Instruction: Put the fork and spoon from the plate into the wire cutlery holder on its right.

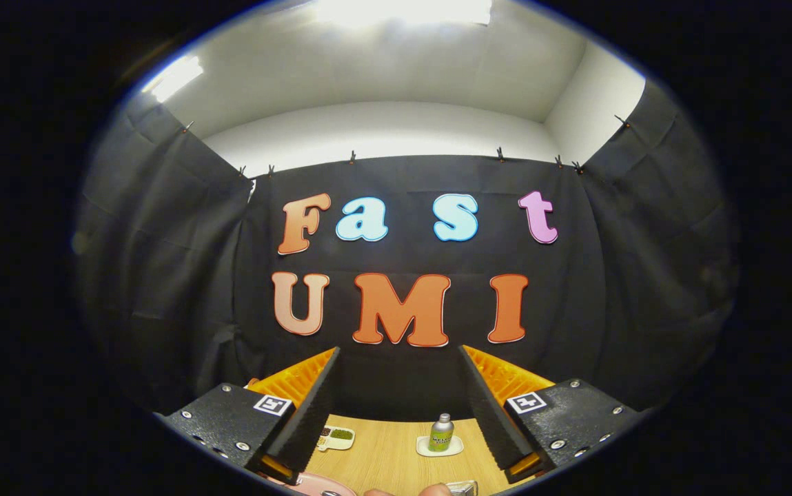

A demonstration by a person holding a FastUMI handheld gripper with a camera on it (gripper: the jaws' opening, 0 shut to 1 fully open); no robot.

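My gripper [399, 351] is open and raised high, its two black-padded fingers [313, 406] pointing at the booth's back wall with nothing between them. Far below, between the finger bases, lies the wooden table [389, 455]. A sliver of the pink plate [323, 486] peeks out under the left finger; a dark bit rests on its rim, too small to tell what it is. A small shiny metallic piece [462, 488], possibly the top of the wire cutlery holder, sits to the plate's right. Fork and spoon cannot be made out.
At the back of the table, a small white dish with green and brown contents [337, 437] stands left of a silver bottle with a green label [441, 434] on a white saucer. Rounded tips of what seems a hand [406, 491] lie between plate and metallic piece.
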